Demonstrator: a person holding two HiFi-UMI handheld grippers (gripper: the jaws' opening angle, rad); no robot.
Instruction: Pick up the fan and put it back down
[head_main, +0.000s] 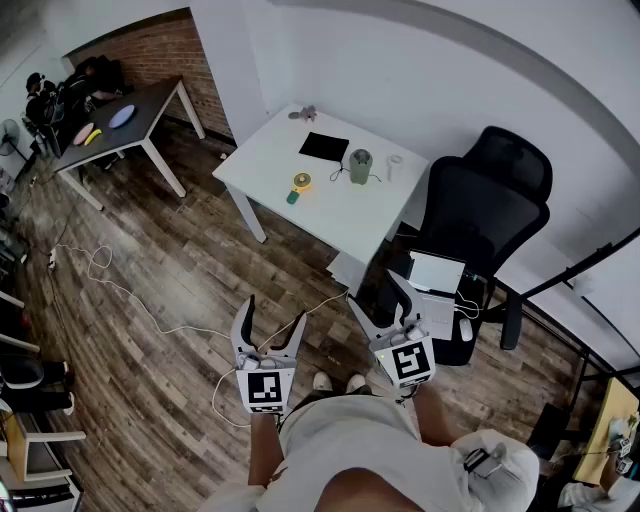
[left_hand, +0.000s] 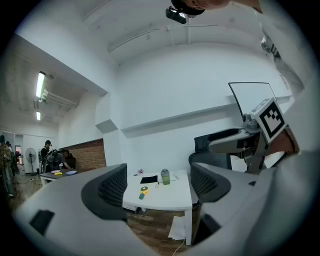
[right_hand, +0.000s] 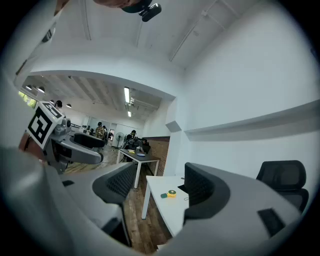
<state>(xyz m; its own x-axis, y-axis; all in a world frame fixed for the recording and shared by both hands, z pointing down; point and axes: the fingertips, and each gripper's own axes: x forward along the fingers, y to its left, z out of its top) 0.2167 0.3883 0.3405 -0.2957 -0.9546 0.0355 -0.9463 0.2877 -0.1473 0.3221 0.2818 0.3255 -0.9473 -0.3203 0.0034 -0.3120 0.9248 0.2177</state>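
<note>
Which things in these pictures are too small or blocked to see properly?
Fan: head view, too small to show blades or switch.
Green cup: right gripper view, hidden behind a jaw of the right tool.
Grey object at a corner of the table: head view, too small to identify.

Overhead, two level views — table (head_main: 265, 160) shared

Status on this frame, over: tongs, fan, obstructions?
Left tongs open, empty; right tongs open, empty. Fan lying on white table, untouched, out of reach. Only a loose cable on the floor between.
</note>
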